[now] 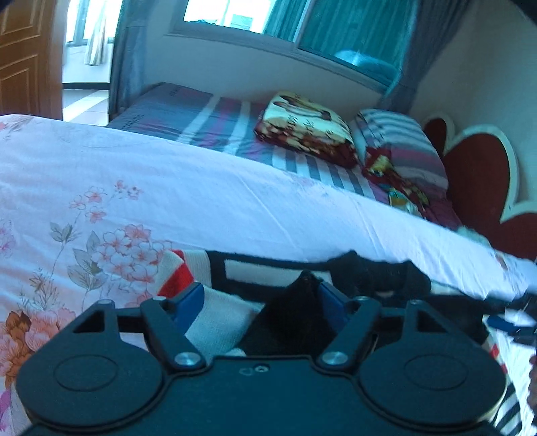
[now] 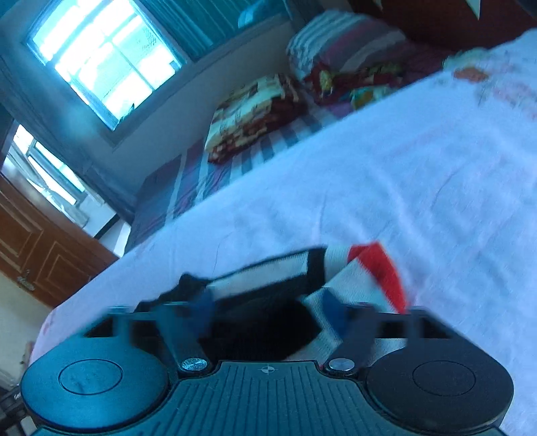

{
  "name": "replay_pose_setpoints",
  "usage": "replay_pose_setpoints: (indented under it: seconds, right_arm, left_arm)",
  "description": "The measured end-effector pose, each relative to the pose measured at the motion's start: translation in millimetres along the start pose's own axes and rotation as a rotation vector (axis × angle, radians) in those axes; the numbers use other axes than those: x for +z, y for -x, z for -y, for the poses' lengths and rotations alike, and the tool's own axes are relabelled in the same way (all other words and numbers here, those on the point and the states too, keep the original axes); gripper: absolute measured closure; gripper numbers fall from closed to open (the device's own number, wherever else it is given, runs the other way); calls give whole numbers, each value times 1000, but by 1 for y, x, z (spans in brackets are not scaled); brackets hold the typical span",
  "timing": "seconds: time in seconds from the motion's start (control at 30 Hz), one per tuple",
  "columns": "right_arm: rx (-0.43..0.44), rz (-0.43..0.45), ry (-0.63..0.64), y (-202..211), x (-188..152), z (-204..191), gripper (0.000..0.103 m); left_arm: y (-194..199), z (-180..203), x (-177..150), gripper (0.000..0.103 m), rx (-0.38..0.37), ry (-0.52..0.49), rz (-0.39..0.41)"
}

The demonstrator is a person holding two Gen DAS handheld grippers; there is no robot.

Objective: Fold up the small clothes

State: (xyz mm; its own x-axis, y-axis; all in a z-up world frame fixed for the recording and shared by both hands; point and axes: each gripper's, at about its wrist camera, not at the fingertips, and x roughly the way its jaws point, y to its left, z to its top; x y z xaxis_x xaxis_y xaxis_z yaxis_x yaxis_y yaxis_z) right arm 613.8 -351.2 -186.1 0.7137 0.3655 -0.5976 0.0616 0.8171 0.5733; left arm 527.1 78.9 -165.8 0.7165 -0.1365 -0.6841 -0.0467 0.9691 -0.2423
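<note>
Both grippers sit low over the garment [image 1: 235,268], a small striped knit in black, white and red, lying on the floral sheet [image 1: 167,187] at the near edge of the bed. Left gripper [image 1: 258,302]: jaws stand wide, blue pads apart, with a black peak of cloth and a white band bunched up between them; the pads do not look pressed on it, so nothing is held. Right gripper [image 2: 272,312]: jaws also wide, the right blue pad lies against the white and red band, the left one near black fabric, but the view is blurred and I see no pinch. Judgement: this looks like a release at the end of a fold, or a set-up for the next one. To do it well, lift straight off so the pads do not drag the top layer, check the far edge lies straight, then regrip the two near corners evenly and carry them together so the stripes line up. Risk: knit snags on a pad and the fold opens. Further across the bed, a striped sheet [image 1: 208,120] carries a folded blanket [image 1: 305,127] and a pillow [image 1: 399,147] toward the head end. Window [image 1: 235,16] and door [image 1: 23,57] behind.
</note>
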Motion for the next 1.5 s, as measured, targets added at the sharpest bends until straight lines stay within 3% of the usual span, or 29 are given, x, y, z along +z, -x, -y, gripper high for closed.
replay_pose_setpoints:
  seconds: [0.2,0.27,0.33,0.47,0.5,0.53,0.57,0.67,0.7,0.73,0.77,0.8,0.9,1.1,1.23,1.3,1.33,1.4,1.47,1.5]
  right_arm:
    - [-8,1,106,6,3,-10,21]
    - [-11,-20,129,0,-3,-11,21]
    - [-25,-33,155,-6,-7,-13,21]
    - [-33,-62,190,-17,-20,-14,22]
    - [-40,-69,200,-21,-22,-15,33]
    - [-49,-75,211,-23,-24,-17,42]
    - [-54,-82,219,-28,-24,-17,55]
    - [-65,-83,271,-33,-28,-23,58]
    - [-69,-89,292,-35,-29,-26,58]
    - [-71,-95,314,-37,-32,-28,58]
    - [-82,-94,346,-39,-34,-31,66]
    - [-96,-95,384,-41,-38,-35,91]
    - [-111,-86,431,-42,-48,-39,91]
    - [-87,21,381,-24,-39,-38,93]
    - [-184,-42,400,-41,-41,-30,92]
    - [-184,-39,399,-40,-45,-26,92]
    - [-182,-38,392,-37,-45,-27,92]
    - [-179,-31,375,-30,-43,-28,81]
    - [-171,-4,378,-17,-42,-31,80]
    - [-164,6,381,-11,-42,-34,80]
  left_arm:
    - [-8,6,-5,40,-27,-35,-47]
    - [-4,7,-7,37,-37,-46,-32]
    - [1,5,-8,23,-36,-50,-9]
    - [0,-3,-9,24,-43,-23,-36]
    - [-5,-3,-10,33,-44,-36,-62]
    - [-9,-2,-11,48,-54,-51,-86]
    - [-12,-2,-13,55,-56,-63,-100]
    - [-15,3,-17,74,-34,-93,-102]
    - [-17,4,-17,90,-38,-88,-112]
    - [-19,4,-19,98,-38,-80,-119]
    - [-19,6,-20,98,-30,-85,-107]
    - [-18,8,-22,98,-15,-97,-92]
    - [-15,11,-25,98,12,-92,-49]
    - [-11,5,-16,99,66,-69,20]
    - [-21,-1,-16,98,94,-41,13]
    - [-22,4,-18,98,104,-70,21]
    - [-20,5,-18,96,104,-77,20]
    - [-13,4,-17,86,106,-73,24]
    - [-3,5,-17,77,116,-69,38]
    - [3,5,-17,64,113,-70,42]
